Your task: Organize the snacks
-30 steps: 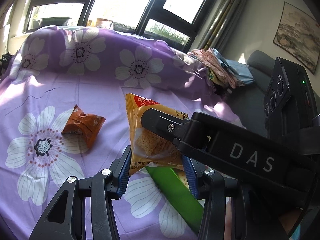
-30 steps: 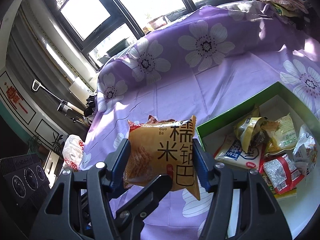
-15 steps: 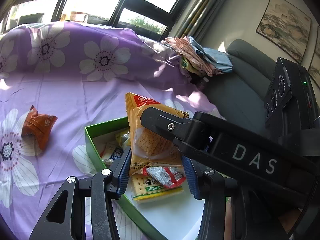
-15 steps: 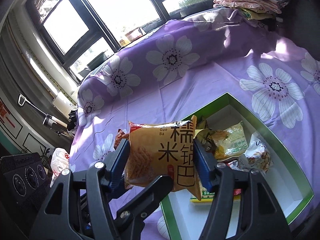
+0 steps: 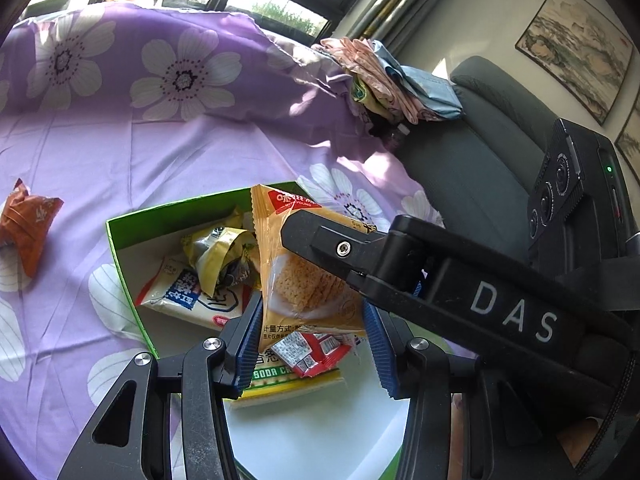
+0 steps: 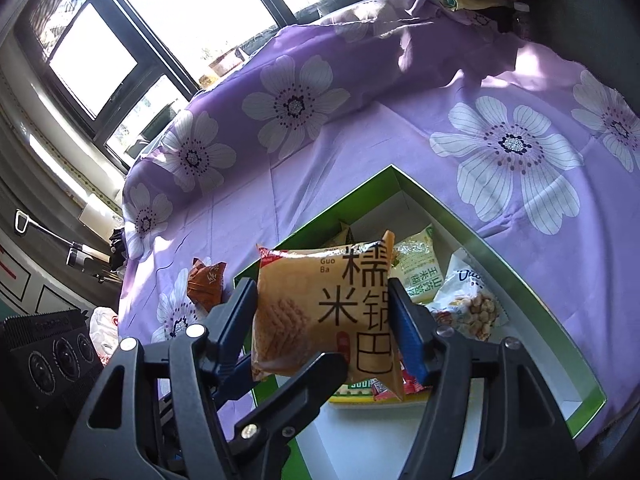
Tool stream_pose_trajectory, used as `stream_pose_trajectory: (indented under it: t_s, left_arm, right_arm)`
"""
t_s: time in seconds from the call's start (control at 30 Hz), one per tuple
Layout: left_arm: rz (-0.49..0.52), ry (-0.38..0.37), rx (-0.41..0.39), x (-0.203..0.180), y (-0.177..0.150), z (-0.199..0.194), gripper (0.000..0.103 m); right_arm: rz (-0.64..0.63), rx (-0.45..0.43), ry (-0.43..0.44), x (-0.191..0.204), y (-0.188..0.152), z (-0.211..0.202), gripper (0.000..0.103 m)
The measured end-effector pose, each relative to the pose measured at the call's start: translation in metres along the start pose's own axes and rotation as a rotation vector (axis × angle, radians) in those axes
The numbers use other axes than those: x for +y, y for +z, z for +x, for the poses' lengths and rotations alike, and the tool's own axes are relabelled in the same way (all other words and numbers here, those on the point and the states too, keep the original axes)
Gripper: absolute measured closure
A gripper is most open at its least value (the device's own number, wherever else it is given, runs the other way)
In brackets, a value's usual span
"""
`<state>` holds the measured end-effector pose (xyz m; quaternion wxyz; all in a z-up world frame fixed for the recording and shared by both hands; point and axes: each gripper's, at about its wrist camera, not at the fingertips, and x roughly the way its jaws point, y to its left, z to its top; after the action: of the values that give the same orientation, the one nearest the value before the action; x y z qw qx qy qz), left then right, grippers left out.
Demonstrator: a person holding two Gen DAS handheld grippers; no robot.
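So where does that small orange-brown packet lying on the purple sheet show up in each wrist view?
Left wrist: orange-brown packet at the far left edge, on the sheet, left of the green box.
Right wrist: it peeks out left of centre, just outside the box.
Shared landmark: the green box's rim.

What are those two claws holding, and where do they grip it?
One orange cracker packet: the left gripper pinches its bottom end; the right gripper, whose jaws have just been opening, presses its two side edges.
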<state>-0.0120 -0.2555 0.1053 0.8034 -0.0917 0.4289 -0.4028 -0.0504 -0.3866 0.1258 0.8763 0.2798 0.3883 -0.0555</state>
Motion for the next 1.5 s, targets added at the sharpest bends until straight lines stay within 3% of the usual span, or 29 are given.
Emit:
stream_pose_trajectory:
  t_s: [0.23, 0.7, 0.83, 1.03, 1.13, 1.23, 1.33, 1.43, 1.5]
  left_arm:
    - [-0.044, -0.039, 0.069, 0.003, -0.002, 0.021, 0.055]
    - [-0.074, -0.009, 0.119, 0.003, -0.008, 0.034, 0.055]
    - [-0.075, 0.000, 0.102, 0.004, -0.009, 0.028, 0.055]
    - [-0.050, 0.048, 0.047, 0.014, -0.012, -0.005, 0.054]
    - [-0.059, 0.095, -0.001, 0.029, -0.013, -0.030, 0.044]
    - [-0.077, 0.139, -0.043, 0.049, -0.014, -0.057, 0.039]
    - [-0.103, 0.193, -0.089, 0.071, -0.016, -0.086, 0.037]
    - [-0.133, 0.263, -0.121, 0.099, -0.020, -0.113, 0.023]
    - [-0.158, 0.303, -0.143, 0.120, -0.024, -0.130, 0.022]
  right_arm:
    - [0.024, 0.033, -0.054, -0.013, 0.001, 0.007, 0.036]
    - [0.046, 0.082, -0.088, -0.025, 0.000, 0.019, 0.028]
    - [0.047, 0.074, -0.098, -0.023, 0.001, 0.017, 0.019]
    - [0.057, 0.025, -0.164, -0.024, 0.003, 0.009, 0.017]
    - [0.052, 0.001, -0.170, -0.021, 0.003, 0.004, 0.017]
    - [0.025, -0.026, -0.165, -0.011, 0.003, 0.000, 0.017]
    - [0.002, -0.066, -0.170, 0.001, 0.003, -0.003, 0.006]
    - [-0.031, -0.094, -0.168, 0.015, 0.000, -0.005, 0.007]
    - [-0.058, -0.100, -0.158, 0.025, -0.002, -0.004, 0.007]
